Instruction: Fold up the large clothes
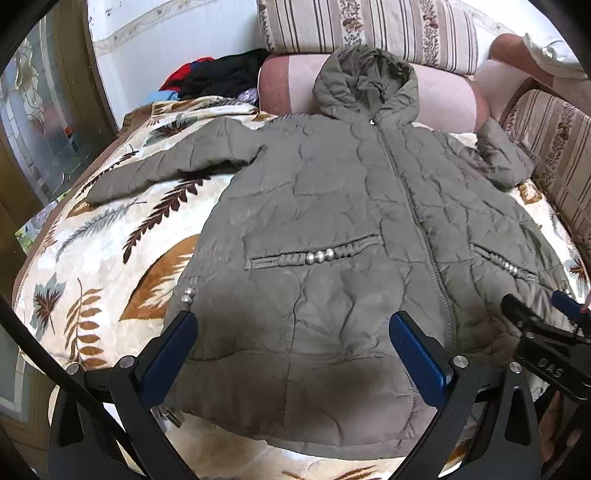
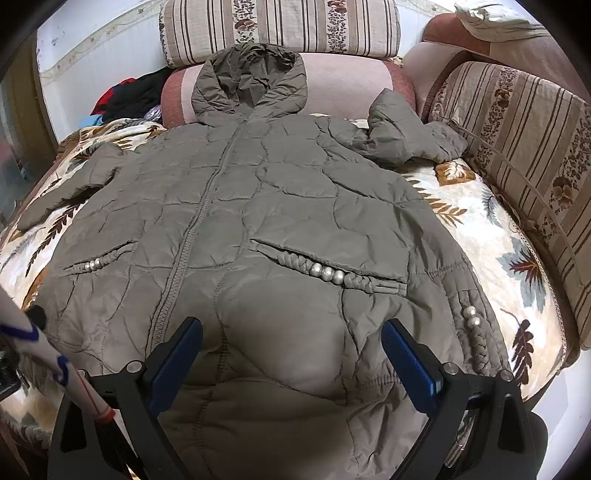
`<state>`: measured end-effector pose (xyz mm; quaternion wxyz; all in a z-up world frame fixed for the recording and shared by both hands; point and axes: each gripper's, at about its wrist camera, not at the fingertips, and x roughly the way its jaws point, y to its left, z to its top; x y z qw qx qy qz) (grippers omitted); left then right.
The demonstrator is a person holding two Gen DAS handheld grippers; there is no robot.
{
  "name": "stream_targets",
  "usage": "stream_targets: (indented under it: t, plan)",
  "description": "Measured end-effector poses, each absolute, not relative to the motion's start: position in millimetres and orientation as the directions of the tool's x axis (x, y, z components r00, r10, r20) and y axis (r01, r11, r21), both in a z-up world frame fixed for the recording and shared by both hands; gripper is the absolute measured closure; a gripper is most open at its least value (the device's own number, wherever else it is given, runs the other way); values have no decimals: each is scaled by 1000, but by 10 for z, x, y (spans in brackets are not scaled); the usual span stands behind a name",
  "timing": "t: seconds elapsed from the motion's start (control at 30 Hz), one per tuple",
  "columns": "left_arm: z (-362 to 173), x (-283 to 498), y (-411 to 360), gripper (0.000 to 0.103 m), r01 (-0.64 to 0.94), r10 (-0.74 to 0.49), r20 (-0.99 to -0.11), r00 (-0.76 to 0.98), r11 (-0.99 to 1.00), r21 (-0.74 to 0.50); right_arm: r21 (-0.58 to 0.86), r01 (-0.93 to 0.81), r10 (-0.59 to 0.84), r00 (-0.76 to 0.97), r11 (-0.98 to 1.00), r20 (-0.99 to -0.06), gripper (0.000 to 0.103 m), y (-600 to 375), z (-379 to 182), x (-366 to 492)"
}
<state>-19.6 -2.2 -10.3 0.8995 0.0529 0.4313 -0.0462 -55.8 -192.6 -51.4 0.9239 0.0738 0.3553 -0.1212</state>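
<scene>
A grey-green quilted hooded coat (image 1: 351, 206) lies front up and zipped on a leaf-print blanket (image 1: 110, 258). Its hood rests against a pink cushion, one sleeve is stretched out to the left and the other is bunched at the right (image 2: 406, 136). My left gripper (image 1: 293, 332) is open and empty, just above the coat's hem on the left half. My right gripper (image 2: 291, 339) is open and empty above the hem on the right half of the coat (image 2: 277, 206). The right gripper also shows in the left wrist view (image 1: 546, 332) at the right edge.
Striped floral sofa cushions (image 2: 280, 26) stand behind and to the right (image 2: 517, 140). A pile of dark and red clothes (image 1: 218, 77) lies at the back left. A glass door (image 1: 40, 129) is at the left. The blanket's front edge drops off below the hem.
</scene>
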Motion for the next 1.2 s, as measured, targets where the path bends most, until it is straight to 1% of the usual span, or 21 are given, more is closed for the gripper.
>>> stream_targets:
  t: [0.13,0.2,0.27,0.73,1.2]
  plan:
    - [-73,-203,-6,1,128,-40,-776,630,990,53,52,280,-173,718,959,-675,3,-1931,-510,-563]
    - [-78,-226,-13,4,131,-42,-776,629,990,53,51,279,-173,720,959,-672,3,-1926,-504,-572]
    - [-80,-235,-15,5,132,-43,-777,628,990,53,47,276,-174,720,960,-672,3,-1915,-502,-575]
    - [-100,-286,-25,5,142,-65,-779,624,989,32,37,276,-179,715,961,-676,3,-1896,-526,-572]
    - [-156,-188,79,5,122,-51,-794,606,992,29,37,278,-177,705,960,-687,3,-1907,-580,-550]
